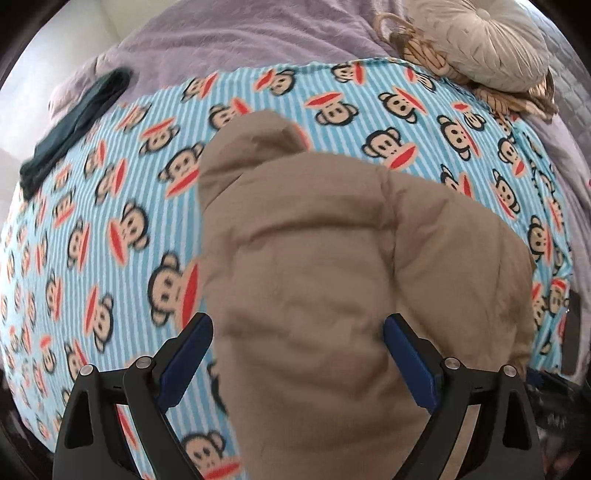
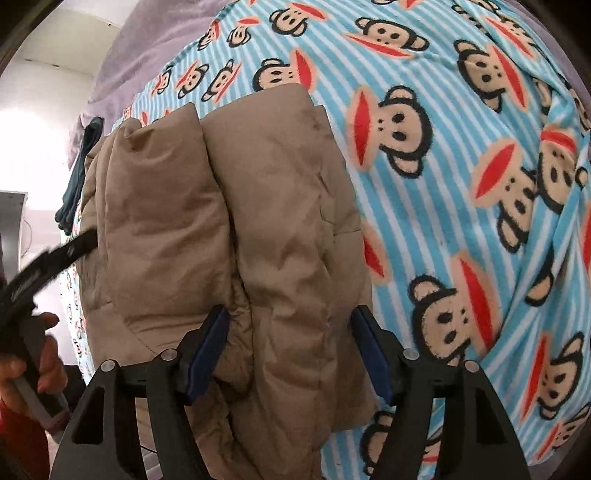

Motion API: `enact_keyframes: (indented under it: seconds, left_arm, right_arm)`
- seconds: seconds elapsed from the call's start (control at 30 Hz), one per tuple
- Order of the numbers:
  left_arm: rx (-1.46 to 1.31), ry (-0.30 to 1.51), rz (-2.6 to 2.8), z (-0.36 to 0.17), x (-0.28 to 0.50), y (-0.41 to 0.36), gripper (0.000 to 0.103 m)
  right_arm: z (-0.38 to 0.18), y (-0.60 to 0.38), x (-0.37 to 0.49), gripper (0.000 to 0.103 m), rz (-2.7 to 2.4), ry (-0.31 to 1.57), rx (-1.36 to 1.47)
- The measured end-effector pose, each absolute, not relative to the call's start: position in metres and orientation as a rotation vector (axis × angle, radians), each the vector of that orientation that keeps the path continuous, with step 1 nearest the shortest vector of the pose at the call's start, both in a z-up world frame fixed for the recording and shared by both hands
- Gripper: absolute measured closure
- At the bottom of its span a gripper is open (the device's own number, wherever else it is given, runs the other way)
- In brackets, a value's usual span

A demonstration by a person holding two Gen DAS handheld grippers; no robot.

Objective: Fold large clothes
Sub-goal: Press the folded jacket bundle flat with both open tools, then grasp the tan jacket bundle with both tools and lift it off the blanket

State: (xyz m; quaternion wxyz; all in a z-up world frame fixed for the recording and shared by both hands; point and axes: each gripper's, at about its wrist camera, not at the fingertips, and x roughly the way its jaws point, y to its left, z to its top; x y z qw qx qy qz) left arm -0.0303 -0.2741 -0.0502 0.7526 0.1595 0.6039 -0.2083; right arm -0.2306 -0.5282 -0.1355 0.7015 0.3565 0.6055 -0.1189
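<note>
A tan puffy jacket [image 1: 332, 266] lies folded into a thick bundle on a blue striped blanket with monkey faces [image 1: 103, 206]. My left gripper [image 1: 298, 328] is open, its blue pads [image 1: 188, 354] wide apart on either side of the jacket's near end. In the right wrist view the jacket [image 2: 221, 221] shows as two padded rolls side by side. My right gripper [image 2: 290, 328] is open, its blue pads [image 2: 208, 350] straddling the right roll at its near end. The left gripper's black body [image 2: 44, 269] shows at the left edge, held by a hand.
A dark teal garment [image 1: 74, 125] lies at the blanket's far left edge. A round cream cushion [image 1: 484, 40] and a woven basket [image 1: 417, 48] sit at the far right on a lilac bedspread [image 1: 221, 33]. A dark object [image 1: 570, 332] lies at the right edge.
</note>
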Motion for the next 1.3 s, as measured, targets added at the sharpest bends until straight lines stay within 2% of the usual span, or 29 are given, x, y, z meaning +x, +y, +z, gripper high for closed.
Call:
enact_keyframes:
  seconds: [0.07, 0.1, 0.13, 0.53, 0.7, 0.8, 1.03, 1.3]
  left_arm:
    - [0.299, 1.336, -0.435, -0.048, -0.031, -0.256, 0.008]
    - [0.289, 1.341, -0.419, -0.048, -0.031, -0.250, 0.002]
    - [0.286, 1.342, -0.402, -0.048, -0.032, -0.246, 0.000]
    - [0.071, 1.481, -0.488, -0.066, -0.030, -0.211, 0.000]
    - [0.002, 1.521, -0.512, -0.074, -0.031, -0.205, 0.000]
    - [-0.004, 1.540, -0.531, -0.079, -0.029, -0.209, 0.000]
    - [-0.022, 1.559, -0.581, -0.084, -0.027, -0.216, 0.000]
    - [-0.202, 1.619, -0.710, -0.095, -0.010, -0.195, 0.000]
  right_arm:
    - [-0.137, -0.529, -0.230, 0.030, -0.259, 1.343, 0.806]
    - [-0.138, -0.530, -0.231, 0.030, -0.258, 1.341, 0.815]
    - [-0.137, -0.530, -0.231, 0.029, -0.258, 1.339, 0.820]
    - [-0.133, -0.546, -0.249, 0.023, -0.209, 1.319, 0.869]
    - [-0.130, -0.565, -0.255, 0.016, -0.166, 1.250, 0.951]
    - [-0.130, -0.576, -0.257, 0.000, -0.141, 1.212, 0.990]
    - [-0.134, -0.594, -0.247, 0.000, -0.086, 1.214, 1.043]
    - [-0.149, -0.593, -0.237, 0.000, -0.033, 1.256, 1.065]
